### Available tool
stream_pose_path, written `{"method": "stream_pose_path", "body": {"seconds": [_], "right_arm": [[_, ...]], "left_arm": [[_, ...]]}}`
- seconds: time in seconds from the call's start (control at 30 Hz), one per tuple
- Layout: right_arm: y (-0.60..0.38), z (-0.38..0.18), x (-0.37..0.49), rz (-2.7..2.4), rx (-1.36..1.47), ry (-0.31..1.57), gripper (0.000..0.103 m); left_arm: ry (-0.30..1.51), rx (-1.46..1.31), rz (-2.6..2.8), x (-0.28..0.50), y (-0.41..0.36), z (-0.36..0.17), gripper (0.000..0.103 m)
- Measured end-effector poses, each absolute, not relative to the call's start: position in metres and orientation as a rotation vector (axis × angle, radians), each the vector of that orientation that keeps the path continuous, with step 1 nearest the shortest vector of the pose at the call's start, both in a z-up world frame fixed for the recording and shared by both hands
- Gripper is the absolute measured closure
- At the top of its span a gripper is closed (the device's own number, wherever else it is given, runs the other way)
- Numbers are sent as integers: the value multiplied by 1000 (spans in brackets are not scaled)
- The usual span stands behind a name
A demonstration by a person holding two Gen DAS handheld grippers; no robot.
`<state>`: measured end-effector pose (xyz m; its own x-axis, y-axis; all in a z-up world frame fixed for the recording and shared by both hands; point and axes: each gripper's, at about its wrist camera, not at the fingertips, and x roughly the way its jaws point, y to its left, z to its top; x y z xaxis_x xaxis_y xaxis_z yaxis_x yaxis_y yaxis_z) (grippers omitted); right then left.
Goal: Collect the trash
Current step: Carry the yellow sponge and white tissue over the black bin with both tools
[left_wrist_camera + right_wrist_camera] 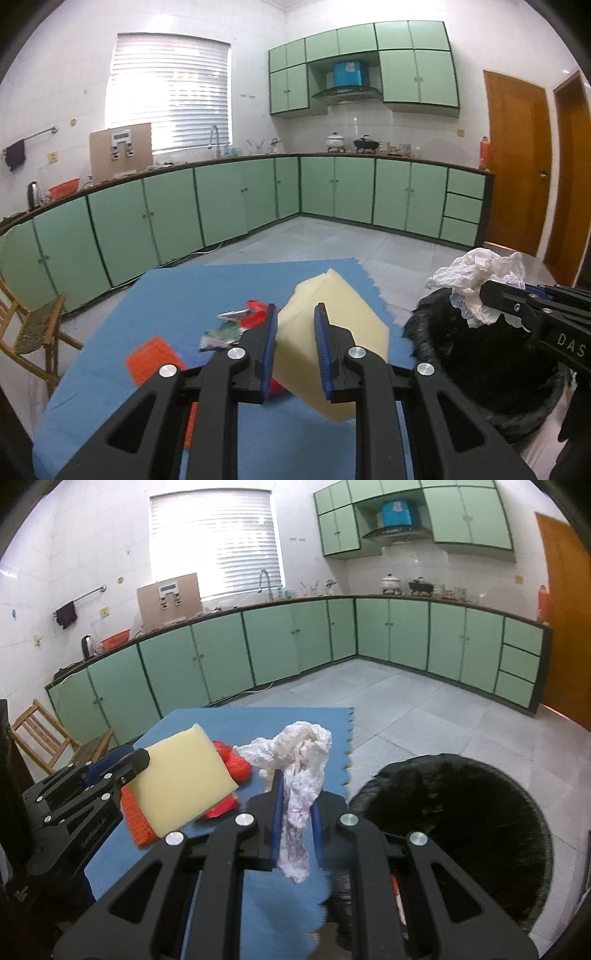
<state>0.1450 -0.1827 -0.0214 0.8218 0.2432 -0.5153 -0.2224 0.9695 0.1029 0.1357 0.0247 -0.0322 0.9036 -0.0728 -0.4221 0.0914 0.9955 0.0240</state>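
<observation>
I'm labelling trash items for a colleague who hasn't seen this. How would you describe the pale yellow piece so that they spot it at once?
Start at the blue mat on the table. Above it, the left gripper holds a pale yellow foam block. It is thick, smooth and flat-faced, unlike the crumpled white tissue in the right gripper and the red wrappers beneath.

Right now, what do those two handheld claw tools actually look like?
Both are matte black plastic. The left gripper and right gripper each have two angular fingers lined with blue ribbed pads, joined by silver round pins. White lettering marks the right gripper's side. No cables or sleeves show.
</observation>
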Motion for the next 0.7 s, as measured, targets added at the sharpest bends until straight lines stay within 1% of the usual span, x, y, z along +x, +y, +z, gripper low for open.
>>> {"method": "stream_pose_path", "body": {"seconds": [0.33, 0.7], "right_arm": [[-254, -14, 129, 99, 80, 523, 90], [-326, -35, 120, -55, 99, 535, 91]], "left_arm": [[416, 39, -230, 148, -37, -21, 83], [438, 65, -365, 164, -112, -32, 83]]}}
